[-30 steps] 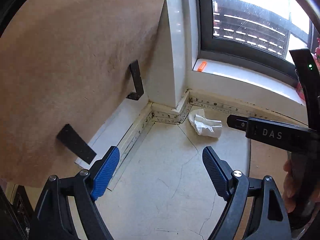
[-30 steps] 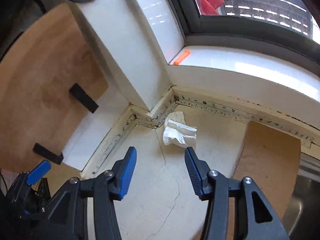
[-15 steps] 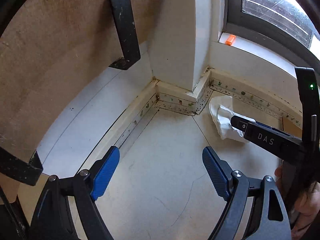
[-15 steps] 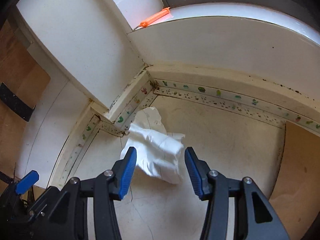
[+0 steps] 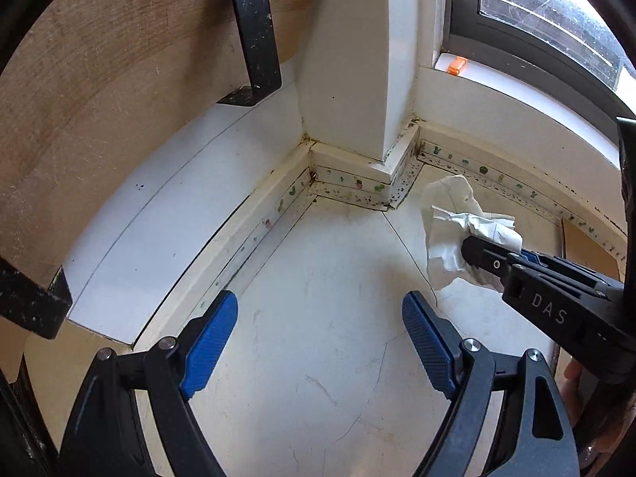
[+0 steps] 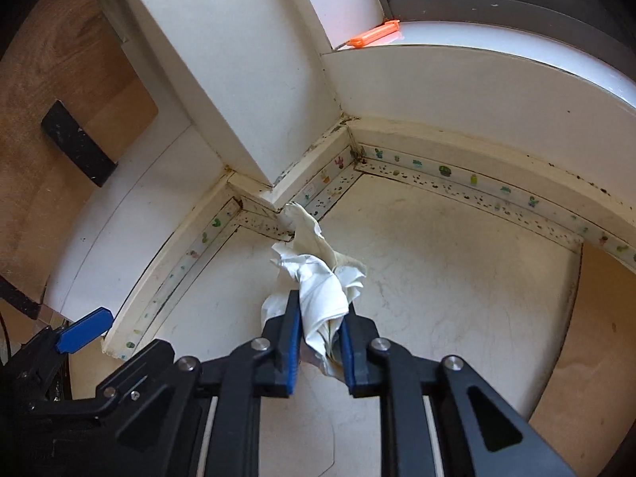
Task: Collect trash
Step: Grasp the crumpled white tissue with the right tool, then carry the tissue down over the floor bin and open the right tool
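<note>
my r gripper [image 6: 320, 336] has just been closing, jaws now pinch the crumpled white tissue [image 6: 318, 278] betw the pads, by the corner trim ahead. l gripper [image 5: 320, 336] gapes empty. pickup done; lift + binning left, no bin in view.

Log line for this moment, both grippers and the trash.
right gripper: just closed, shut on crumpled tissue | left gripper: open, empty | tissue: at floor corner by baseboard
</note>
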